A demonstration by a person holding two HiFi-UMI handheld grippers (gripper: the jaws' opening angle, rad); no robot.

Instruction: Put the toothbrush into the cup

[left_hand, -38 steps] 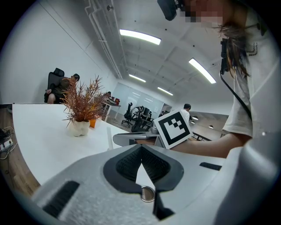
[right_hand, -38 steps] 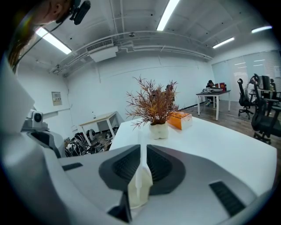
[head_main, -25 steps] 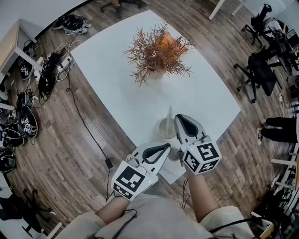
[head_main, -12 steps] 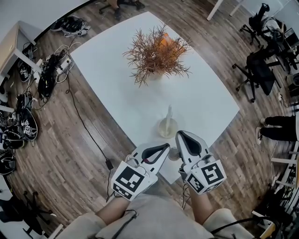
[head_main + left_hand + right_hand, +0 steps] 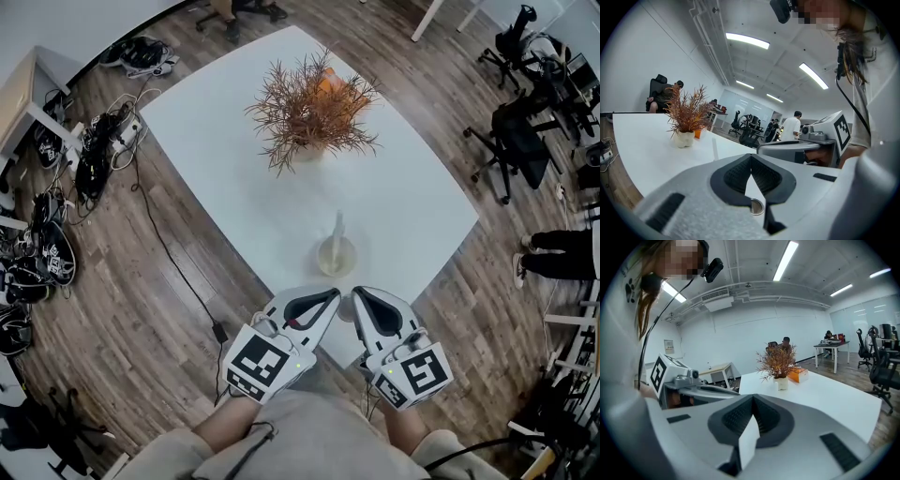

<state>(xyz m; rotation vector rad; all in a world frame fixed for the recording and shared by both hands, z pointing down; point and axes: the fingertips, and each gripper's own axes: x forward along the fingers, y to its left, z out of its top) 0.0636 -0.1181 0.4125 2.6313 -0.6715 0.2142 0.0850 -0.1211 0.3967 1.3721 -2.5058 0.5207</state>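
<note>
A translucent cup (image 5: pixel 336 256) stands near the front corner of the white table (image 5: pixel 234 141). A white toothbrush (image 5: pixel 338 228) stands upright in it; the left gripper view shows this toothbrush (image 5: pixel 715 148) as a pale stick beyond the jaws. My left gripper (image 5: pixel 330 299) (image 5: pixel 751 157) is shut and holds nothing, its tip just short of the cup. Beside it my right gripper (image 5: pixel 357 298) (image 5: pixel 753 398) is also shut and empty, apart from the cup. Each gripper view shows the other gripper alongside.
A dried reddish plant in a white pot (image 5: pixel 311 108) (image 5: pixel 778 365) stands mid-table with an orange box (image 5: pixel 799 374) behind it. Cables and bags (image 5: pixel 94 150) lie on the wood floor at left. Office chairs (image 5: pixel 520 131) stand at right.
My right gripper has drawn back from beside the cup toward the table's near corner, level with the left gripper. The left gripper and the cup with the toothbrush have stayed put.
</note>
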